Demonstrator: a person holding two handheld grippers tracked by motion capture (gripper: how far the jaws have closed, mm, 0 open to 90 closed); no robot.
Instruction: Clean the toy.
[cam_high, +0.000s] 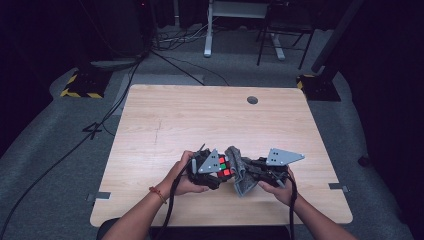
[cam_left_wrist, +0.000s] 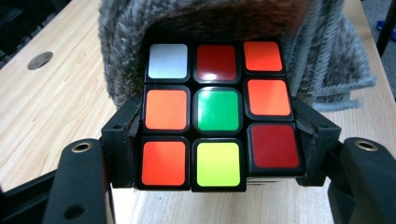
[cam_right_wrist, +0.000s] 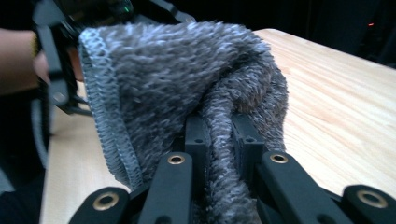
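High view shows my two hands low over the wooden surface (cam_high: 200, 115), close to my body. My left tool (cam_high: 216, 169) and my right tool (cam_high: 248, 171) point at each other and almost meet in the middle.

My left tool (cam_left_wrist: 217, 140) is pinching a puzzle cube (cam_left_wrist: 217, 112). Its two black jaws press on the cube's left and right sides, and the cube sits right between them. The face looking back at me has a green square in the middle. Around it I see a white square, a yellow square, and orange and red squares. From above, the cube (cam_high: 223, 166) shows as small red and green spots just past the grey plate on my left tool.

My right tool (cam_right_wrist: 219, 140) is pinching a fuzzy grey cloth (cam_right_wrist: 177, 79). The jaws are pressed together on a fold of it, and the rest spreads out wide in front of the tool. The stitched edge runs down one side.

The cloth (cam_left_wrist: 121, 56) lies against the far side of the cube and wraps round its top and both sides. In the high view the cloth (cam_high: 239, 172) sits between my two tools and hangs down toward the surface. I think its bottom end touches the wood, but it is too small to be sure.
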